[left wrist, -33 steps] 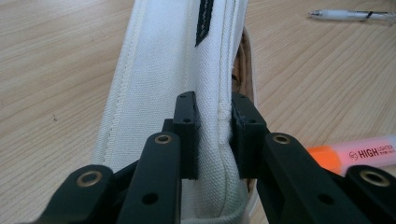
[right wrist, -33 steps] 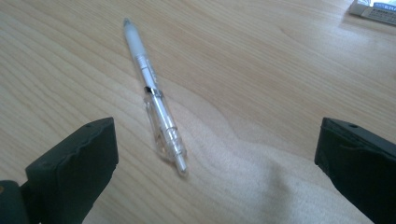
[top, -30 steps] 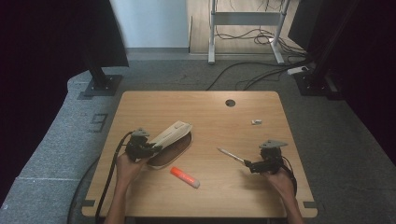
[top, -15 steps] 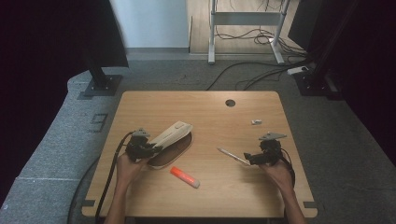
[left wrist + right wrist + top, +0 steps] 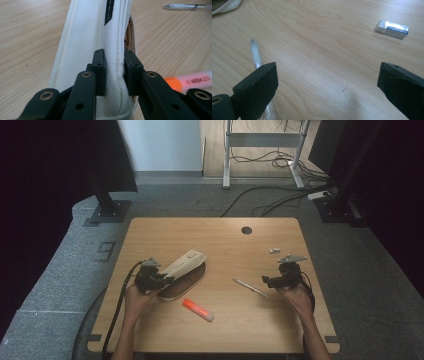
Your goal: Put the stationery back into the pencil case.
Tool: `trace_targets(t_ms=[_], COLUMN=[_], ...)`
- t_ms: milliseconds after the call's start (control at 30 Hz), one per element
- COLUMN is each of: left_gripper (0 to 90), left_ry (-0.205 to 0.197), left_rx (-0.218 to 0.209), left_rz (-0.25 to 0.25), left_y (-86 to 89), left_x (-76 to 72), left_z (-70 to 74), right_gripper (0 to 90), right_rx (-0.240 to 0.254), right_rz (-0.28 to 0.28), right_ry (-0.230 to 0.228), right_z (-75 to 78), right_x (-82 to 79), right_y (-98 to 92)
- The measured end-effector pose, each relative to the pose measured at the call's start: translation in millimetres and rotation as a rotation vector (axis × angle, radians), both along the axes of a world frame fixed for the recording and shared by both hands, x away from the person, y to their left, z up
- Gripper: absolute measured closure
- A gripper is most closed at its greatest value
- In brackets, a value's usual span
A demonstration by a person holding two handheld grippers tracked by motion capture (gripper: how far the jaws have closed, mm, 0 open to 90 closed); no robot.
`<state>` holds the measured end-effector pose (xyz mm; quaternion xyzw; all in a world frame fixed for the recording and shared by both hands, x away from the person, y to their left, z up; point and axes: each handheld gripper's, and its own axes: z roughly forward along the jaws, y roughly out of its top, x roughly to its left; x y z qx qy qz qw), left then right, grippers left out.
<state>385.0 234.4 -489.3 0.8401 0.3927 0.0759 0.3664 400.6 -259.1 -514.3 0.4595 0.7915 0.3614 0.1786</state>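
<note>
Light wood bench [image 5: 280, 330] w/ rounded corners and a round cable hole [image 5: 246, 230] near the far edge. Grey carpet floor [image 5: 60, 270] around it. Black stand base [image 5: 107, 212] far left, metal frame legs [image 5: 227, 155] at back, loose cables [image 5: 270, 202] on floor. Pale wall panel [image 5: 160, 145] behind; both sides v. dark.

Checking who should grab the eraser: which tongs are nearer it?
Right. The right tongs stand open a little nearer the person than the eraser; the left tongs grip the pencil case, across the table.
</note>
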Motion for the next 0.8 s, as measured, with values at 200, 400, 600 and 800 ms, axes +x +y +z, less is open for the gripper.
trace_targets(t_ms=[200, 400, 600, 800], left_gripper=[73.5, 73.4, 73.3, 72.9], left_ry=[-0.001, -0.004, 0.000, 0.003], left_rx=[0.000, -0.001, -0.003, -0.005], left_rz=[-0.002, 0.000, -0.003, -0.008], left_y=[0.0, -0.1, 0.3, 0.2], left_x=[-0.2, -0.4, -0.1, -0.6], left_z=[0.1, 0.1, 0.0, -0.3], right_gripper=[3.4, 7.2, 12.8, 15.0], right_rx=[-0.013, -0.012, -0.003, -0.021], right_rz=[-0.017, -0.046, -0.066, -0.090], right_ry=[-0.004, -0.008, -0.010, -0.003], right_z=[-1.3, -5.3, -6.5, -10.4], right_x=[10.7, 20.7, 32.4, 47.3], right_y=[-0.3, -5.0, -9.7, -11.3])
